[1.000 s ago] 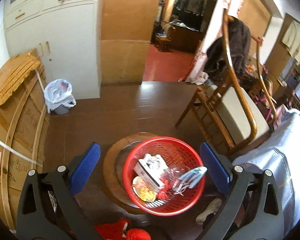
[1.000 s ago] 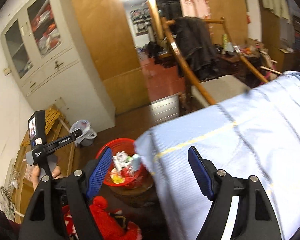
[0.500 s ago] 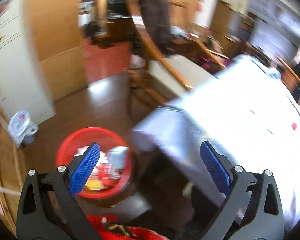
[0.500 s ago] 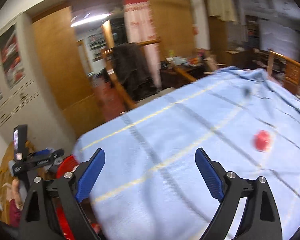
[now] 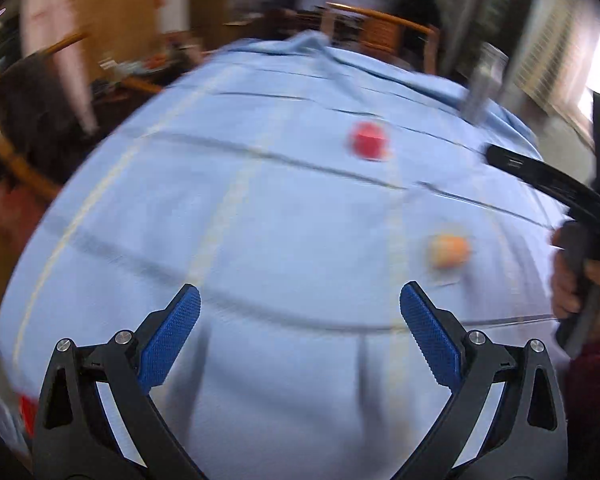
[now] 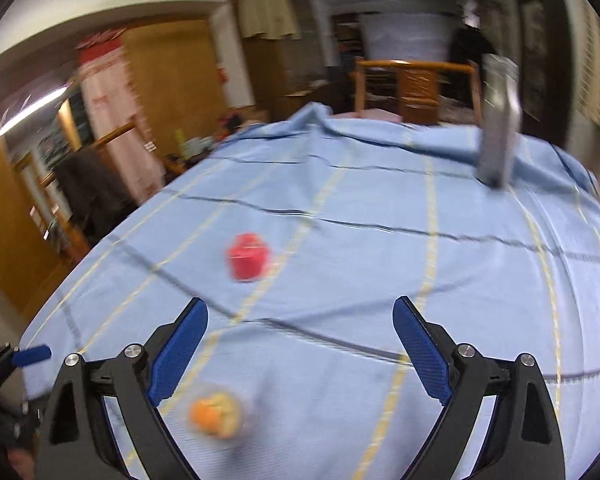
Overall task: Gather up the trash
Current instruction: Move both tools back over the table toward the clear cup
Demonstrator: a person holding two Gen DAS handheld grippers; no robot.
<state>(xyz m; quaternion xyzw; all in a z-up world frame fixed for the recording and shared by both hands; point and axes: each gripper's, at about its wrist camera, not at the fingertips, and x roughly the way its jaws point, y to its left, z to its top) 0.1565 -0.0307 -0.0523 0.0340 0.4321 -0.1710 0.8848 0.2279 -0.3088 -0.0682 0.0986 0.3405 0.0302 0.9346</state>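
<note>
Both grippers, left gripper (image 5: 300, 336) and right gripper (image 6: 300, 348), are held with fingers spread and empty, the right's just widened, over the blue-checked cloth-covered tabletop (image 6: 380, 240); a small red crumpled wrapper (image 6: 247, 256) and an orange peel scrap (image 6: 216, 416) are judged next to be grasped.

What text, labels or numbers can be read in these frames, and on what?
None can be read; both views are motion-blurred.
Red-and-white hanging banner: marks that may be print, too blurred to read.
Red object on the blue tablecloth: no legible label.
Orange object: no legible label.
Grey upright object: no lettering visible.
</note>
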